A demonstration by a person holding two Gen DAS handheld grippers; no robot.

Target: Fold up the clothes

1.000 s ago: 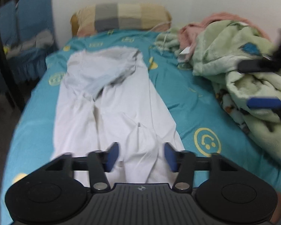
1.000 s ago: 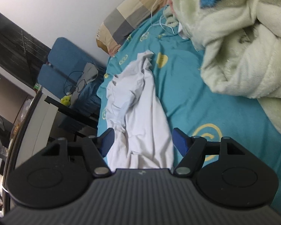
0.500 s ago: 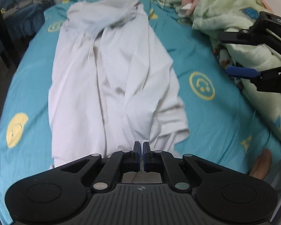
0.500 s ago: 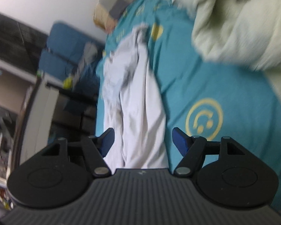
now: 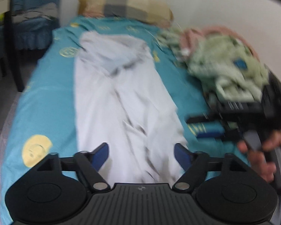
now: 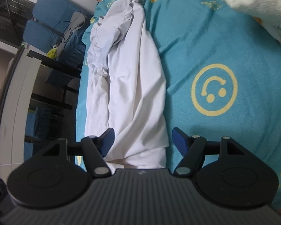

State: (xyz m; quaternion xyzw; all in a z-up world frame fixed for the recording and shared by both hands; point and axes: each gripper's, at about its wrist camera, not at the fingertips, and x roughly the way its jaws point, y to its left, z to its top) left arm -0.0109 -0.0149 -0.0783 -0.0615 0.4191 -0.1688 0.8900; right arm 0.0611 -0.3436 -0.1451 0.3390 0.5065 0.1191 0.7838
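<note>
A white garment (image 5: 121, 101) lies lengthwise on the teal bed sheet (image 5: 46, 101), folded narrow, its far end bunched near the pillow. It also shows in the right wrist view (image 6: 133, 78). My left gripper (image 5: 141, 154) is open and empty over the garment's near end. My right gripper (image 6: 142, 137) is open and empty, its jaws straddling the garment's near hem just above the sheet (image 6: 206, 43). The right gripper also shows blurred in the left wrist view (image 5: 209, 129), at the garment's right edge, with a hand behind it.
A green fleece blanket pile (image 5: 226, 71) fills the bed's right side, also in the right wrist view (image 6: 256, 1). A checked pillow (image 5: 125, 7) lies at the head. A blue chair (image 5: 26, 24) and a dark desk (image 6: 52, 78) stand left of the bed.
My left gripper was shut at the garment's near hem half a second ago and has now opened and pulled back. My right gripper has come down to the garment's near end.
</note>
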